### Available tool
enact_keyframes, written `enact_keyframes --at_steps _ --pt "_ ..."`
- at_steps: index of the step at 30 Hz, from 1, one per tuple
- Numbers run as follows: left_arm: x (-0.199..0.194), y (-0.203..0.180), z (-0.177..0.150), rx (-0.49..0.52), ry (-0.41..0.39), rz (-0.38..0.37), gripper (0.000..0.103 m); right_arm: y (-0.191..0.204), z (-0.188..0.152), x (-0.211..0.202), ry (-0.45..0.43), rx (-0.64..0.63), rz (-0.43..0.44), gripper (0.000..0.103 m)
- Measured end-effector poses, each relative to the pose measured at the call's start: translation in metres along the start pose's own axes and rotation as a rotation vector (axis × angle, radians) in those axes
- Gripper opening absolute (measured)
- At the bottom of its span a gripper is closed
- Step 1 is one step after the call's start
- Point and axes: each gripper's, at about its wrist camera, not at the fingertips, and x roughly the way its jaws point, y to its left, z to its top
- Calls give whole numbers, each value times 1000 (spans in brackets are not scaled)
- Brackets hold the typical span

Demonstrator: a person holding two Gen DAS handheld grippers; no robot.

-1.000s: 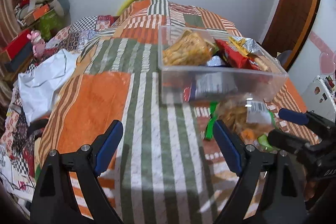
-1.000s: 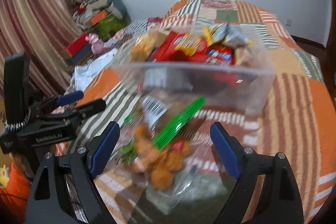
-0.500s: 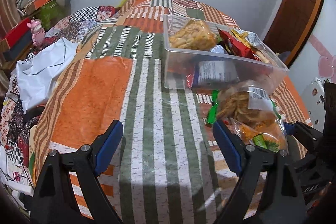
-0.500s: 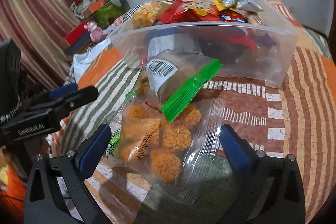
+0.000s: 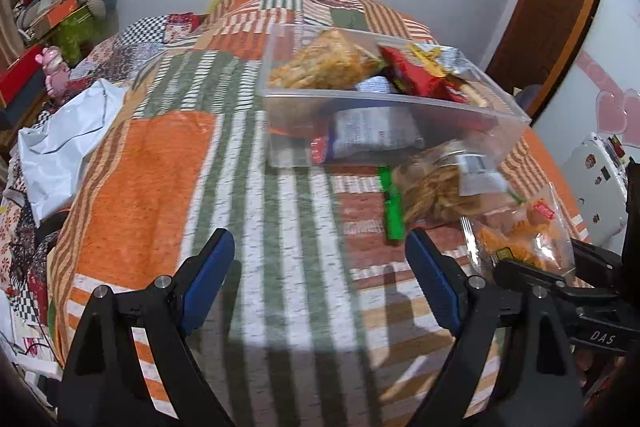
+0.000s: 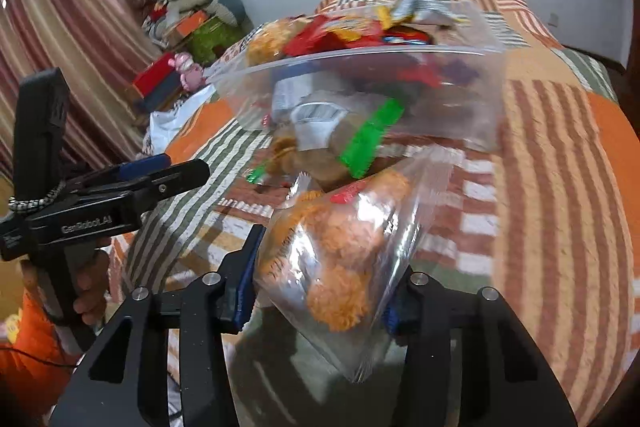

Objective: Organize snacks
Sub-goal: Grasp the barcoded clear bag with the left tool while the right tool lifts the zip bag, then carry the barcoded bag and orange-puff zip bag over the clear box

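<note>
The bed [image 5: 248, 211] carried a clear bin [image 6: 472, 75] of snacks. Just before it, the right claw [image 6: 320, 291] pinched a soft, crinkly bag [image 6: 344, 251] of orange puffs: light, slippery, crushable, best gripped near its edge. The left claw [image 5: 320, 283] gaped wide, empty.

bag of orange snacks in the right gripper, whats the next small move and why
Probably lift the bag of orange snacks up and forward over the rim of the clear bin. The right gripper is shut on the bag, and the bin just ahead already holds other snack packs. The left gripper is open and empty, and another snack bag with a green strip lies between.
</note>
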Motion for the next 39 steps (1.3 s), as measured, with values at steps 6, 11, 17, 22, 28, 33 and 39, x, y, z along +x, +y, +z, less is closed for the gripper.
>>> enact_keyframes --at_steps 6,11,17,22,28,33,39 --pt "11 -35 2 72 38 -46 88 -27 -2 -20 -44 38 -106 42" --pt "26 -63 2 133 72 -56 91 -50 -1 -24 -55 105 -109 42" --pt "51 -85 12 184 111 -30 91 -54 -2 -24 -66 118 -90 42" --pt "71 -93 26 164 114 16 91 -61 -3 -26 -63 129 -62 42" --pt "83 -98 31 133 97 9 89 -65 -2 -27 -67 132 -45 42" --pt "81 -96 28 144 72 7 70 -65 0 -28 -70 145 -33 42" --pt "67 -79 22 127 64 5 59 -68 2 -33 -79 148 -30 41"
